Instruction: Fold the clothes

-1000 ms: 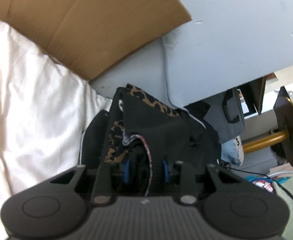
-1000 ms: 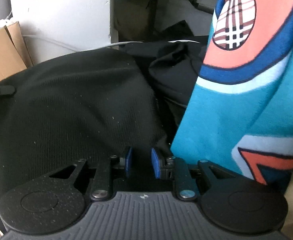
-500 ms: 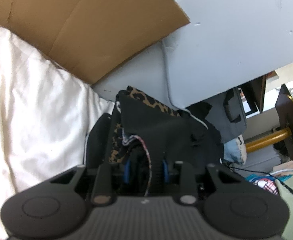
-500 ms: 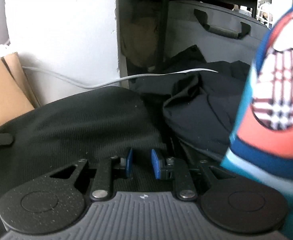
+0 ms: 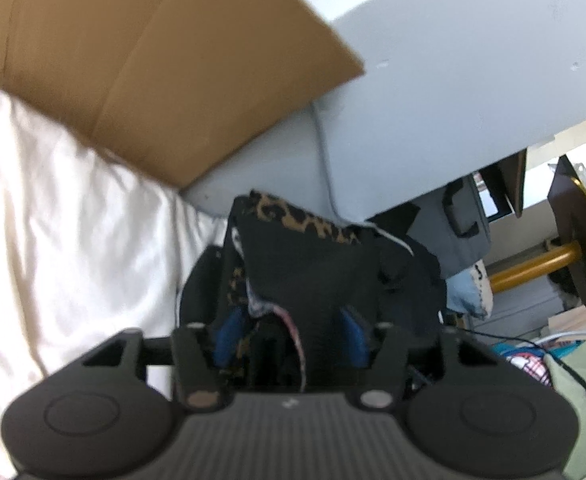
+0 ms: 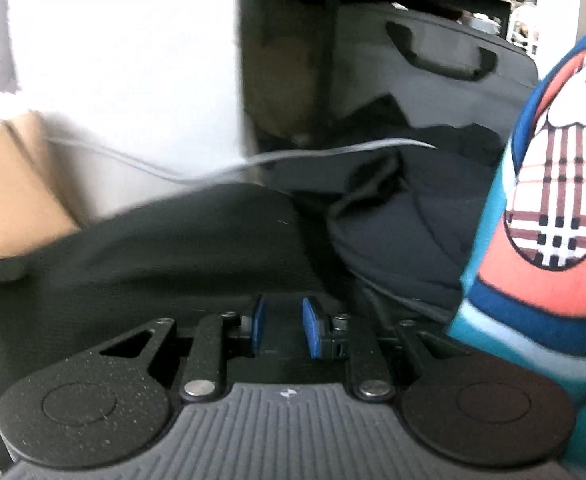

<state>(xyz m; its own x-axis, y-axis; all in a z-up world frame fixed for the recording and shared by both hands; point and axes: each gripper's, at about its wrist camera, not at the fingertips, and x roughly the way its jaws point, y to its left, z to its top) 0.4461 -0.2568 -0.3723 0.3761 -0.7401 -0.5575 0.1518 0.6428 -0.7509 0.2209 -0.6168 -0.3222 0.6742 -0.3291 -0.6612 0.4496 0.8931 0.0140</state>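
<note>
My left gripper just spread its jaws, black leopard-trim garment bunched loosely between them, running toward 12 o'clock. Right gripper: narrow gap, can't tell if it's pinching the black cloth.

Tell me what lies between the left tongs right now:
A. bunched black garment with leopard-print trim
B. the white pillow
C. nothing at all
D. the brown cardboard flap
A: the black garment sits between the blue pads of the left tongs, whose jaws have just been opening.
</note>
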